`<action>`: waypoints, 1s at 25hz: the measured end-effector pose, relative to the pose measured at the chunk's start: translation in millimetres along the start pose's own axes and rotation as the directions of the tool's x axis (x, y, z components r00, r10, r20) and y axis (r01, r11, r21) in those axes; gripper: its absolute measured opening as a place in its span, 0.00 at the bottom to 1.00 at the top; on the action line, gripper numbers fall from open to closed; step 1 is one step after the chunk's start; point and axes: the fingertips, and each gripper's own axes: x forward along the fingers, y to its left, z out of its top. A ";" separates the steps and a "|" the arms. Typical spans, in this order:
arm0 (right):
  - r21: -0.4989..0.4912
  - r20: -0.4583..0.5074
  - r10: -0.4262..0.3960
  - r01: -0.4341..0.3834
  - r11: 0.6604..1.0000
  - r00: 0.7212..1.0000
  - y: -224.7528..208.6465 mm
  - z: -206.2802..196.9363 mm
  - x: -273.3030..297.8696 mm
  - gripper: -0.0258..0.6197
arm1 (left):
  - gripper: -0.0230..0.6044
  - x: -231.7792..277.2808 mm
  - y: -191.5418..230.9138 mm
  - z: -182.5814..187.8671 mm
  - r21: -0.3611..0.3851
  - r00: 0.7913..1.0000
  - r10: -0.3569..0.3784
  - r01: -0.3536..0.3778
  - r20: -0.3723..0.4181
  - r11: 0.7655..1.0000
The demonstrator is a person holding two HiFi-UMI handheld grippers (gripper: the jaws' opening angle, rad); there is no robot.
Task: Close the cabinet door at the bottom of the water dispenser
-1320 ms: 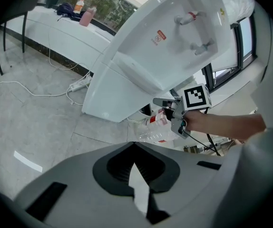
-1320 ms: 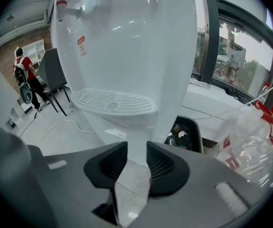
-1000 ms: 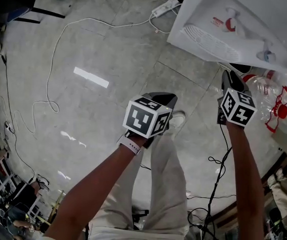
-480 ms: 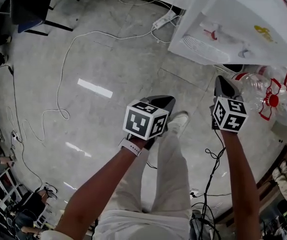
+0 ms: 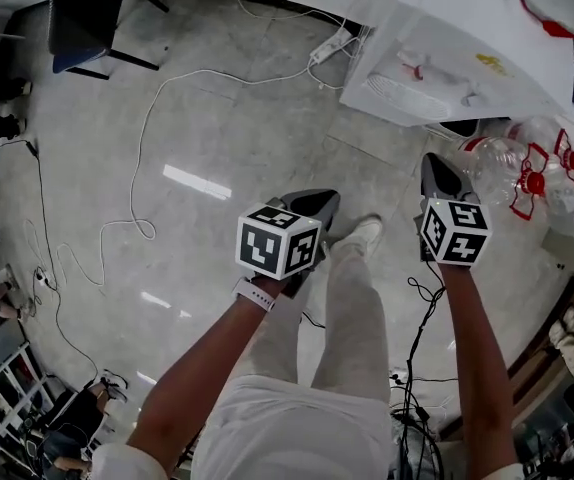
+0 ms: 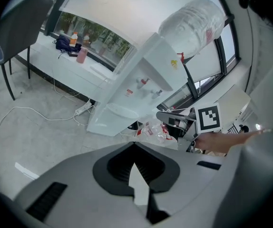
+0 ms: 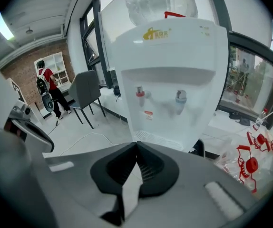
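Observation:
The white water dispenser (image 5: 437,58) stands at the upper right of the head view, seen from above, with its red and blue taps (image 7: 140,93) facing me in the right gripper view. An upturned water bottle (image 7: 160,1) sits on top. Its bottom cabinet door is hidden behind the gripper bodies and the dispenser's top. My left gripper (image 5: 319,200) hangs over the floor, left of the dispenser, shut and empty (image 6: 134,146). My right gripper (image 5: 433,160) is in front of the dispenser's base, also shut with nothing in it (image 7: 136,144).
Empty plastic bottles with red handles (image 5: 542,183) lie right of the dispenser. A power strip with white cable (image 5: 329,16) trails across the tiled floor. A chair (image 5: 87,13) stands at the upper left. My leg and shoe (image 5: 362,236) are between the grippers. A person (image 7: 45,87) stands far off.
Both grippers have lifted away from the floor and the dispenser's base. The head view has risen too, so the dispenser looks smaller and farther up.

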 end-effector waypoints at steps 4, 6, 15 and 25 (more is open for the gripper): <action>-0.009 0.007 0.014 -0.014 1.000 1.000 16.1 14.2 -26.5 0.06 | 0.05 -25.4 -16.1 14.4 0.004 1.000 -0.010 0.010 0.027 1.000; -0.014 0.017 0.023 -0.023 1.000 1.000 23.7 24.7 -38.1 0.06 | 0.05 -36.6 -23.7 25.3 0.009 0.999 -0.014 0.014 0.046 1.000; -0.002 0.095 0.051 -0.051 0.999 0.994 51.0 79.7 -98.4 0.06 | 0.05 -97.0 -65.0 64.0 0.048 0.991 -0.042 0.036 0.124 0.998; -0.053 0.192 0.073 -0.064 0.997 0.979 70.7 135.1 -174.1 0.06 | 0.05 -162.4 -111.9 92.9 0.148 0.976 -0.063 0.032 0.207 0.989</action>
